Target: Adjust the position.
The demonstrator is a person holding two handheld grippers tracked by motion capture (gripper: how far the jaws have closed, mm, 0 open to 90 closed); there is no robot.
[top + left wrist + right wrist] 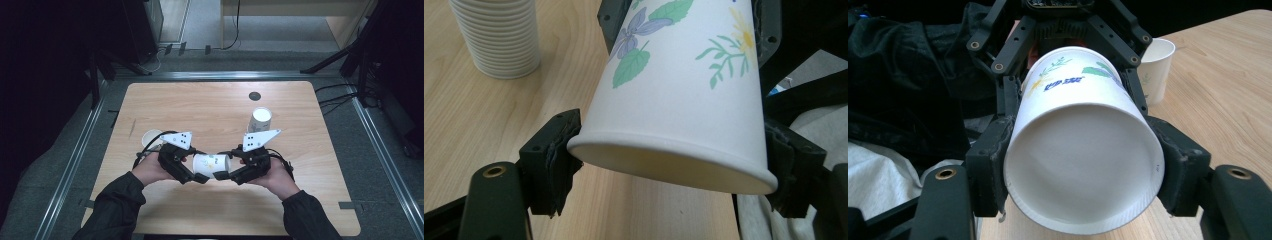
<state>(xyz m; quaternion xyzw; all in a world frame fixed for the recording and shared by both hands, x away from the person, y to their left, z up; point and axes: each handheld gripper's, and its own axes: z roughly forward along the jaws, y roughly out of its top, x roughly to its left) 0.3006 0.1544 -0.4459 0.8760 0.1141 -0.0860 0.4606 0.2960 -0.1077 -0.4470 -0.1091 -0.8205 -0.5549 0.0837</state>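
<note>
A white paper cup (211, 162) printed with flowers and leaves lies on its side in the air between both grippers, above the table's near middle. My left gripper (671, 165) is shut on its rolled rim end, with a pad against each side of the lip. My right gripper (1083, 170) is shut on the base end, whose recessed bottom faces its camera. In the high view the left gripper (199, 169) comes in from the left and the right gripper (224, 166) from the right, jaws pointing at each other. The wooden table (300, 200) lies below.
A tall stack of white paper cups (260, 120) stands at the back right of the table. A single upright paper cup (152, 137) stands just behind the left hand. A small dark round disc (255, 95) sits near the far edge.
</note>
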